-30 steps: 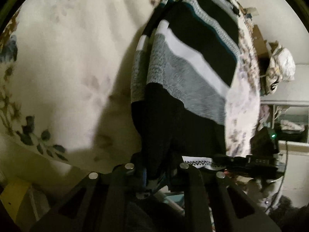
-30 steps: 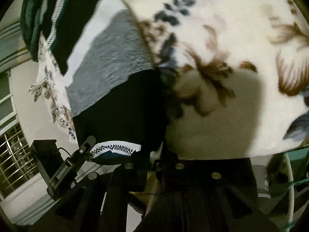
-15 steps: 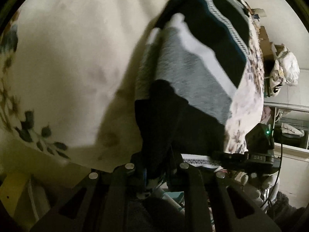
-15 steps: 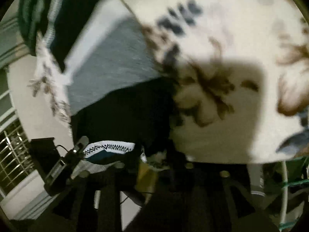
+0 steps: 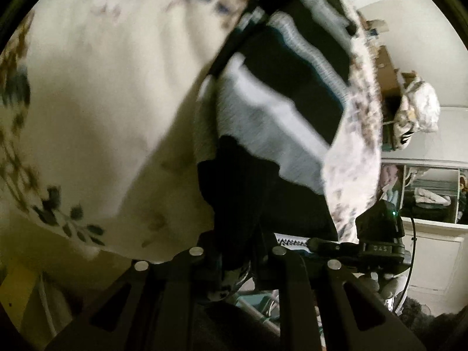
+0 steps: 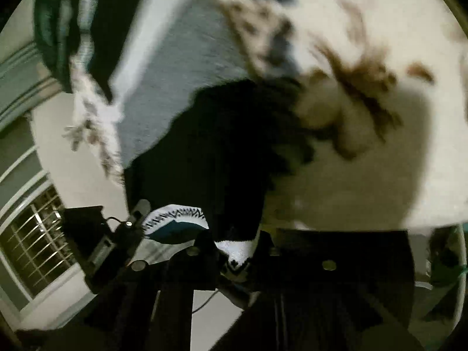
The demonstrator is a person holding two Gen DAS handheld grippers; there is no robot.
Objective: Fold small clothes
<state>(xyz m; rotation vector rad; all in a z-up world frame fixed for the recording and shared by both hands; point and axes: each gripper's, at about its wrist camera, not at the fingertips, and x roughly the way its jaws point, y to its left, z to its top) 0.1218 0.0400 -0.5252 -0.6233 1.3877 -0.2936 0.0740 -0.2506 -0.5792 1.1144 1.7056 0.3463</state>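
1. Left gripper [image 5: 237,256] is clamped down on the dark bottom edge of the striped sweater [image 5: 280,122]. The fabric bunches up right between its two fingers [image 5: 195,259], with a bit of white patterned trim poking out below them.
2. Right gripper [image 6: 235,250] is pinched on the same sweater [image 6: 204,158] too. A black fold with a white, zigzag-patterned hem sits squeezed between its fingers [image 6: 201,248].
3. The sweater itself has black, grey, white and a thin teal band. It lies on the floral blanket [image 5: 96,111] and runs from the near edge, where both grippers have it, away toward the far edge.
4. In the left wrist view the sweater sits toward the blanket's right edge, and a strip of the flowery print shows along its right side.
5. In the right wrist view the blanket [image 6: 365,93] fills the right side with brown and dark blue flowers, and the sweater is by its left edge.
6. The other gripper shows up in each view: the right one [image 5: 377,248] at the blanket's near right corner, the left one [image 6: 117,242] at the lower left.
7. Background stuff: a barred window [image 6: 32,239] and a white shelf unit [image 5: 430,193] with folded things on it. Both shots are pretty blurry.
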